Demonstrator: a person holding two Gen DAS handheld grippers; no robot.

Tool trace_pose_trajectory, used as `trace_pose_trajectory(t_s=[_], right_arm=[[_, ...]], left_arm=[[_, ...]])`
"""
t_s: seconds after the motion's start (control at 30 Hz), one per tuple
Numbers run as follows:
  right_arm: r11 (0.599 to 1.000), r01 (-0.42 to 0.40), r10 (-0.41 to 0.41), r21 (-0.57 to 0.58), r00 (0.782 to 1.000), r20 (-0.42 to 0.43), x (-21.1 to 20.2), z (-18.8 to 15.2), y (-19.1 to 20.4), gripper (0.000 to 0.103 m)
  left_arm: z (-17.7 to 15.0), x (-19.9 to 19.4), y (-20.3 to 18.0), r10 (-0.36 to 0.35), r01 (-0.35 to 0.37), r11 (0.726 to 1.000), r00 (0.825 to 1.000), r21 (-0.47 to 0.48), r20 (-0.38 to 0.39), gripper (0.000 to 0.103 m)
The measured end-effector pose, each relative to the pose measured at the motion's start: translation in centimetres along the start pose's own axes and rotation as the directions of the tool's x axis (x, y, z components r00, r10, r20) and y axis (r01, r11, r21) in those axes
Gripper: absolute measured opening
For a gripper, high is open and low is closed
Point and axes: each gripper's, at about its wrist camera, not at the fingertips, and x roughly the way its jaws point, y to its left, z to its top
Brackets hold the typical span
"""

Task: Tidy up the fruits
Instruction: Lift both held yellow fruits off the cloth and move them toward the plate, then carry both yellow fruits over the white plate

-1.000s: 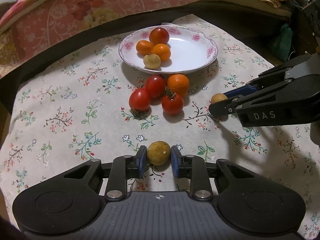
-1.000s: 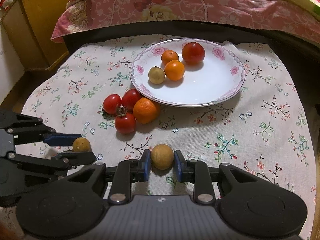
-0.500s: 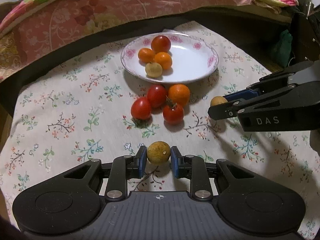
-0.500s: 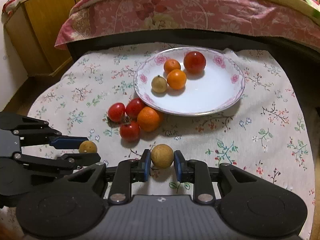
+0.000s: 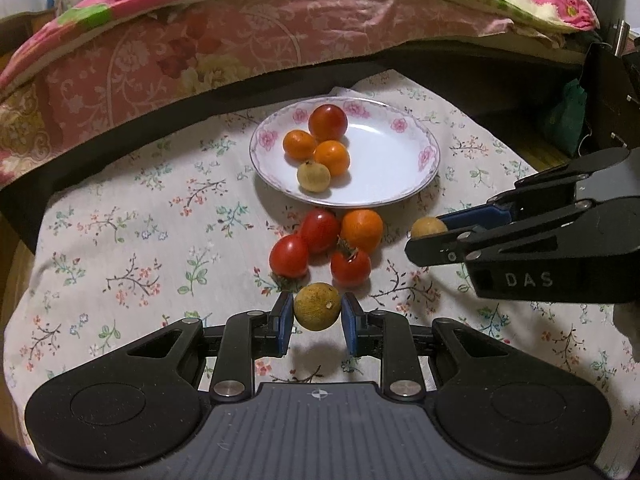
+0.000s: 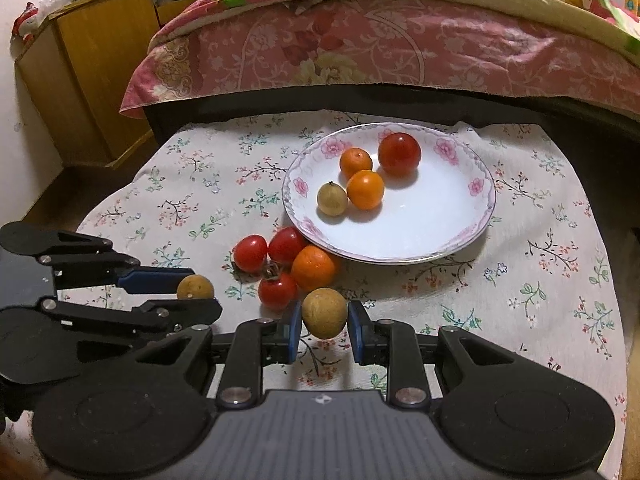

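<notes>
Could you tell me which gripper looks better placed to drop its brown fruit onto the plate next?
Probably the right. The right gripper and left gripper each clamp a brown fruit, but the right one has open cloth up to the plate, while the tomato cluster lies between the left one and the plate.

You see dim, warm indoor light from above: soft shadows sit under the round fruit on the white floral-rimmed plate, which shows faint glare. Fisheye bending curves the pink patterned bedspread; corners go black.
</notes>
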Motion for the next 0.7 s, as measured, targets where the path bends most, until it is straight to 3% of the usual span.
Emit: trace_pose_trajectory(t_s=[0.7], right_arm=[[1.000,-0.007,0.007,-0.002,1.000,0.016,-0.2,0.3,0.3,0.026]], left_arm=[[1.0,0.0,-0.1,-0.001,0.001,1.000,1.000,-0.002,0.020,0.033]])
